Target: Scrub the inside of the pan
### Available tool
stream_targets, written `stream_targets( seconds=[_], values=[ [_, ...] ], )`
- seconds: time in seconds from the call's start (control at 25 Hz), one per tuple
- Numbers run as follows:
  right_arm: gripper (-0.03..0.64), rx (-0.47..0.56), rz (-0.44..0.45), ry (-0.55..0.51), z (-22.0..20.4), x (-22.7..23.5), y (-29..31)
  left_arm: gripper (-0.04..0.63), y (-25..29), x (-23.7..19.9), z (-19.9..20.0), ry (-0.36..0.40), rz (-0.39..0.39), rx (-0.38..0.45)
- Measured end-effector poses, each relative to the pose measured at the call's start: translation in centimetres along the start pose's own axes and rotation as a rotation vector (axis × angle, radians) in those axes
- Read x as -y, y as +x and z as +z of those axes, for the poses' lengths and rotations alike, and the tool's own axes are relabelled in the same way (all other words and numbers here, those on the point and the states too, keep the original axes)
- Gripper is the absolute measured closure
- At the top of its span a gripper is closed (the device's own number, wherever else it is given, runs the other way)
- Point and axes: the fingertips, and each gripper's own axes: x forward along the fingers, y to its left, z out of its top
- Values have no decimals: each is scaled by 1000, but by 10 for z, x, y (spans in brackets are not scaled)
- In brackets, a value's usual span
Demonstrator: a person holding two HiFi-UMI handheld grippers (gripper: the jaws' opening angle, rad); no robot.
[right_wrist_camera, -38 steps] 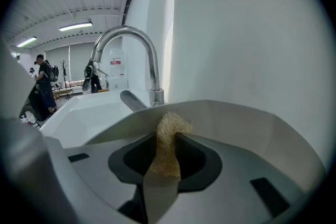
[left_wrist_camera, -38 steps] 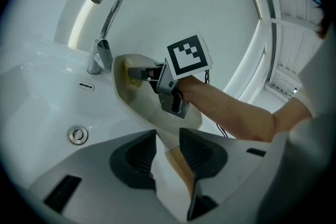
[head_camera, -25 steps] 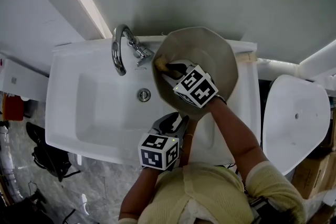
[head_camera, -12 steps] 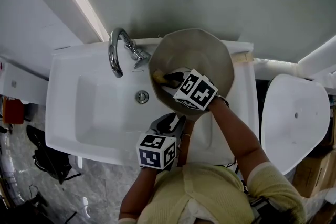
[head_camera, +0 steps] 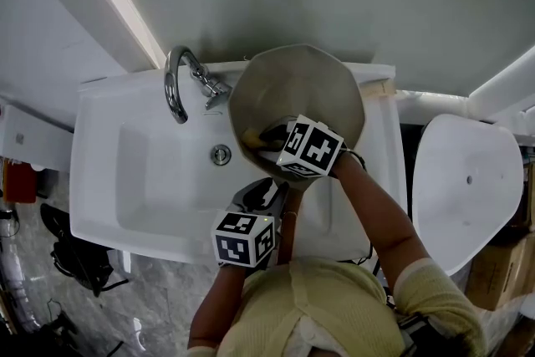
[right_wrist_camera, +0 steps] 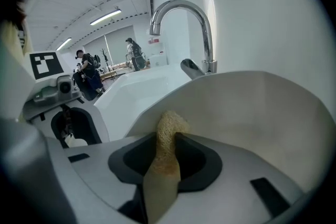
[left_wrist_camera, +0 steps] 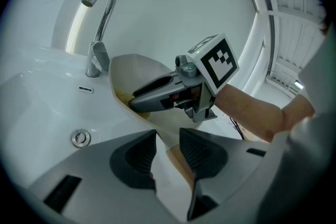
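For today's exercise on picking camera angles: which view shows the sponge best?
The right gripper view: the sponge fills the middle, pinched in the right claw, with the pan behind. The head view shows a yellow speck; the left gripper view only a sliver.

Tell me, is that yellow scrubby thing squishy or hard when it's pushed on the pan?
Probably squishy: the scrub pad looks pinched thin between the jaws of the right gripper and bulges beyond them. Its rough face likely grips the pan rather than sliding.
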Motion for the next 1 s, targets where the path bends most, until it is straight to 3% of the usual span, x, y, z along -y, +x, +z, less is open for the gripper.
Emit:
stream_targets(
  seconds=[0.76, 1.0],
  values=[
    [494, -212, 166, -44, -51, -27, -26, 408, 2, 0, -1, 27, 5, -4],
    [494, -175, 65, -50, -47, -11, -41, 408, 2, 0, -1, 28, 7, -6]
  ],
)
